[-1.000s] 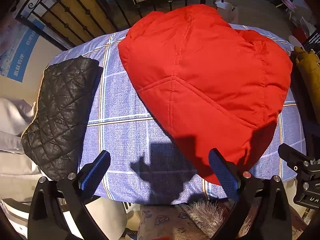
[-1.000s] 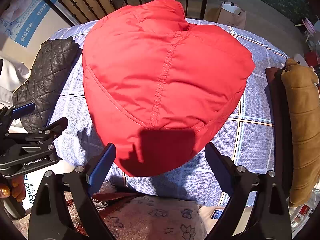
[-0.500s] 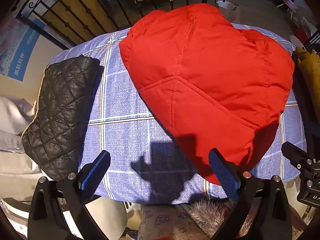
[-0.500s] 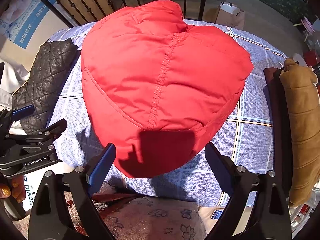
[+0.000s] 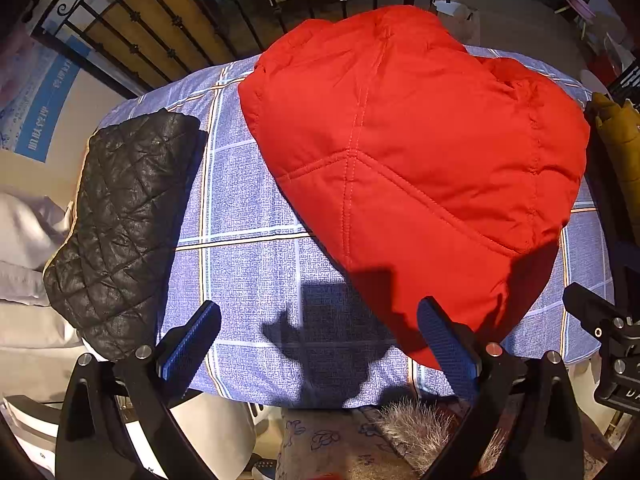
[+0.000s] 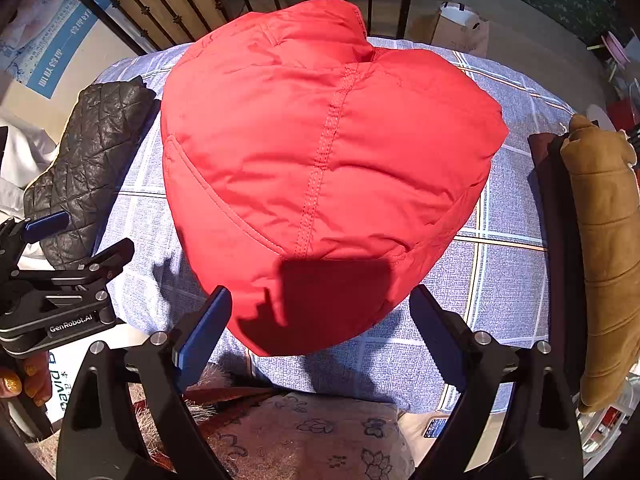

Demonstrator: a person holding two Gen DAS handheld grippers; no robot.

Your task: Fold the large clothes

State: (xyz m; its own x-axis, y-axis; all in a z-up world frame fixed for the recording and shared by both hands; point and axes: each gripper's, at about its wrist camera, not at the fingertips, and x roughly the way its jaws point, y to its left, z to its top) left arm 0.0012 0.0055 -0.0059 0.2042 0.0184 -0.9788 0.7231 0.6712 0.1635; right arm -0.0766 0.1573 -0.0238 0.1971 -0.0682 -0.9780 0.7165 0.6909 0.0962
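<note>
A red padded jacket (image 5: 416, 160) lies folded in a rounded bundle on the blue checked table cover (image 5: 248, 248); it also shows in the right wrist view (image 6: 320, 168). My left gripper (image 5: 320, 332) is open and empty, held above the table's near edge, left of the jacket's near hem. My right gripper (image 6: 320, 320) is open and empty, its fingers either side of the jacket's near hem without touching it. The left gripper's body (image 6: 60, 304) shows at the left of the right wrist view.
A folded black quilted jacket (image 5: 120, 224) lies at the table's left edge. A folded tan garment (image 6: 604, 248) lies at the right edge. A black iron railing (image 5: 280, 8) stands behind the table. A patterned cushion (image 6: 312, 436) sits below the near edge.
Both grippers stay open and almost still. The views drift very slightly; the jacket has not moved.
</note>
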